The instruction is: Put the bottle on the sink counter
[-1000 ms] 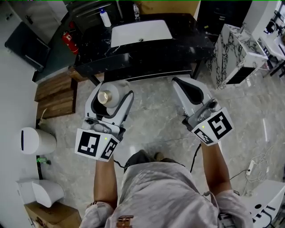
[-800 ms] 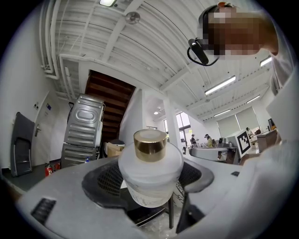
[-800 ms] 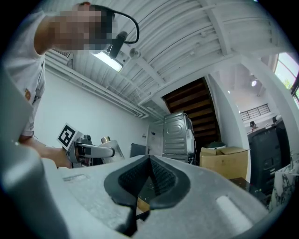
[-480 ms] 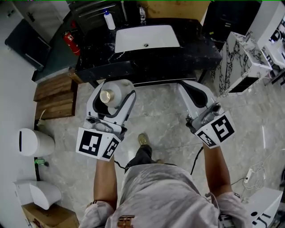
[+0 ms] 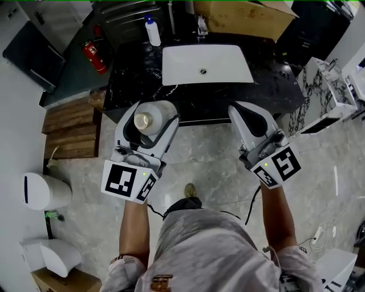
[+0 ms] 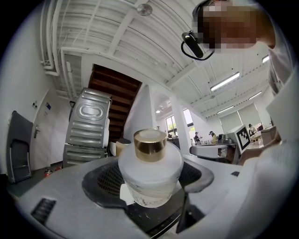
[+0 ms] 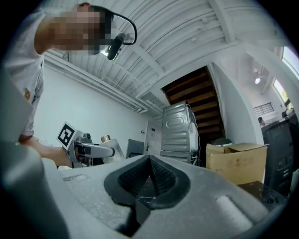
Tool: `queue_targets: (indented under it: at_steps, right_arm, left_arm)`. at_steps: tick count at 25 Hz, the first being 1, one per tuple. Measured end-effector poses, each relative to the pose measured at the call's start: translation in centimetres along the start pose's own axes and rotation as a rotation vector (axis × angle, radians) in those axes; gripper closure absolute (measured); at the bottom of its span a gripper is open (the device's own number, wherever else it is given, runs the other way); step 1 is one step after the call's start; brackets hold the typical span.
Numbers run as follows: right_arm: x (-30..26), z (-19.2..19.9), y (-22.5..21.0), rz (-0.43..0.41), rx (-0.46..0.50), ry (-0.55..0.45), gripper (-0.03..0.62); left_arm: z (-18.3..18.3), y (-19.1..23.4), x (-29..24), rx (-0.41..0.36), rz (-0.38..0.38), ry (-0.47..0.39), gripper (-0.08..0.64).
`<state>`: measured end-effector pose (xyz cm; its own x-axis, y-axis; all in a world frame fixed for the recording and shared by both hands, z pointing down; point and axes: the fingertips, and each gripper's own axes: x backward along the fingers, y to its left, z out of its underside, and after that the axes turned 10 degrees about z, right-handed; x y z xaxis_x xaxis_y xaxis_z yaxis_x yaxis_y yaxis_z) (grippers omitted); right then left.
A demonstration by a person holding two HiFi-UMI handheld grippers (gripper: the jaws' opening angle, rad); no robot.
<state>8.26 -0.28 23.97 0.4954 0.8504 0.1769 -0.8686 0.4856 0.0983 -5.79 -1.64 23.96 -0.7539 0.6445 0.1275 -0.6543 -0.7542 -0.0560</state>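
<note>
A squat white bottle with a gold cap sits upright between the jaws of my left gripper, which is shut on it just short of the counter's front edge. In the left gripper view the bottle fills the space between the dark pads. My right gripper is held level beside it, jaws shut with nothing in them; its view shows the pads meeting. The black marble sink counter with a white basin lies straight ahead.
A white bottle with a blue pump stands at the counter's back left, a cardboard box behind the basin. A red fire extinguisher, wooden steps and a white bin are on the left; a marble-patterned cabinet on the right.
I have stepped closer to the counter, so both grippers now reach its front edge. The bottle stays gripped in the left gripper; the right stays shut.
</note>
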Motion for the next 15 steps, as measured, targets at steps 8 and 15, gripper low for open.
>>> queue_targets:
  at_steps: [8,15]
  right_arm:
    - [-7.5,1.6,-0.9,0.005,0.024,0.025,0.592]
    - [-11.9,3.6,-2.2,-0.016,0.027,0.050,0.592]
  left_arm:
    - [1.9,7.6,-3.1,-0.001,0.023,0.033,0.233]
    - [4.6,11.6,-4.8,0.022,0.012,0.057,0.233]
